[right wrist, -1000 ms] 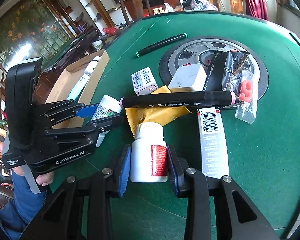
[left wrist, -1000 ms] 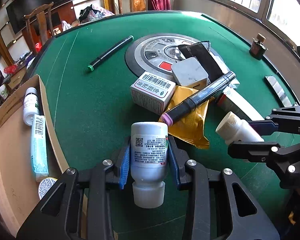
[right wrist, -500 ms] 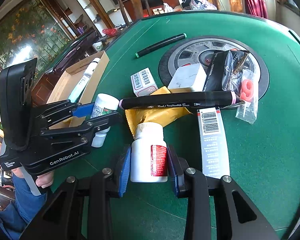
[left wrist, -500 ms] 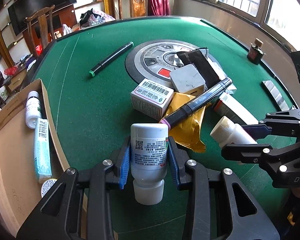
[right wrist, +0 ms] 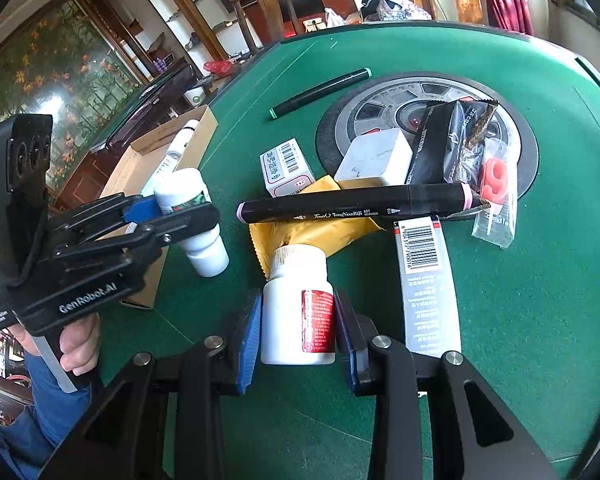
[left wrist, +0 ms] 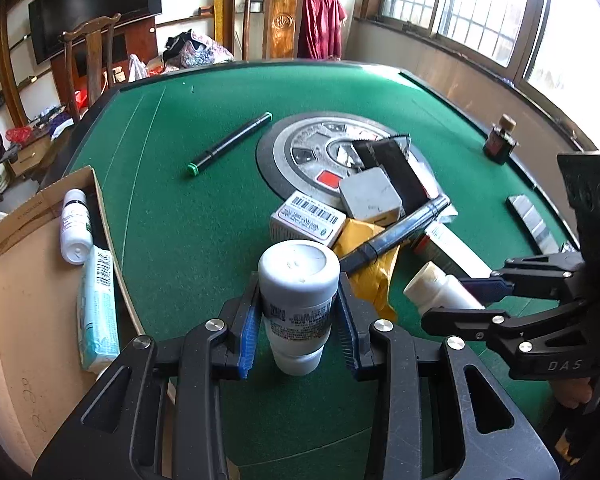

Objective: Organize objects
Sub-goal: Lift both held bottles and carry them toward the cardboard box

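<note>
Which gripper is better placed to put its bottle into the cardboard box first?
Probably the left gripper. Its white bottle hangs close beside the cardboard box. The right gripper, holding the red-label bottle, is on the far side of it.

Setting: a lived-in home room, not a lab. Carved wooden chairs (left wrist: 92, 60) and a wall television (left wrist: 96, 8) at upper left. Green-felt mahjong table (left wrist: 204, 208) fills centre; windows (left wrist: 480, 8) upper right.
</note>
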